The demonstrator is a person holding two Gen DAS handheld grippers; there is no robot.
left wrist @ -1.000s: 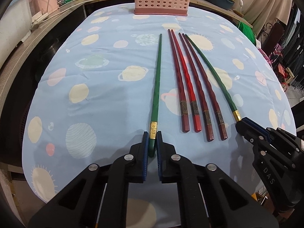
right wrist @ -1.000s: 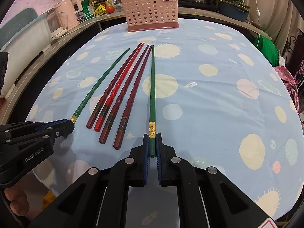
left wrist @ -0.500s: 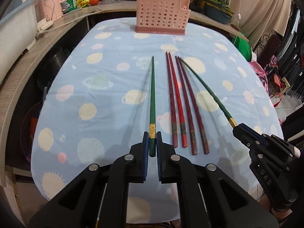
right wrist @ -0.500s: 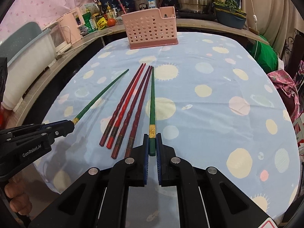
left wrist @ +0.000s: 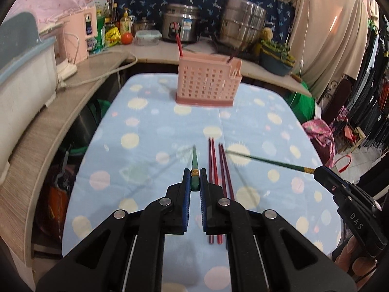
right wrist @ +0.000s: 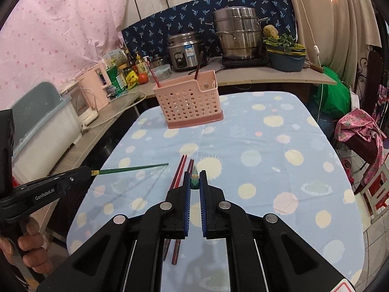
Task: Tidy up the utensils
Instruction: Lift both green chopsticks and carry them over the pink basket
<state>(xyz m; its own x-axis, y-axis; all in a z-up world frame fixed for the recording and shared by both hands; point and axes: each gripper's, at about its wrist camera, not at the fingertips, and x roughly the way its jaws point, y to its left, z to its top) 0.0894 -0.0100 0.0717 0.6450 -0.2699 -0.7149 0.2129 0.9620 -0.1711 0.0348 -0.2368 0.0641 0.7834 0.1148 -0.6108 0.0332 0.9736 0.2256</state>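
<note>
While up off spotted tablecloth [left wrist: 150,126], left gripper [left wrist: 194,182] pinched tight on green chopstick [left wrist: 195,163], tip toward 12 o'clock. Right gripper [right wrist: 194,182] clamped on second green chopstick [right wrist: 195,172]. Four red chopsticks [left wrist: 220,165] flat on cloth, between both. Pink holder basket [left wrist: 207,85] far at 12 o'clock, two sticks inside. Writing: "DAS" on right gripper, "GenRobot.AI" on left.

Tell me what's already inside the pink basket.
Two chopsticks stand in the pink basket: a red chopstick at its left end, and a darker chopstick nearer the right. Only their upper ends show; the perforated wall hides their lower parts and anything lying low inside.
</note>
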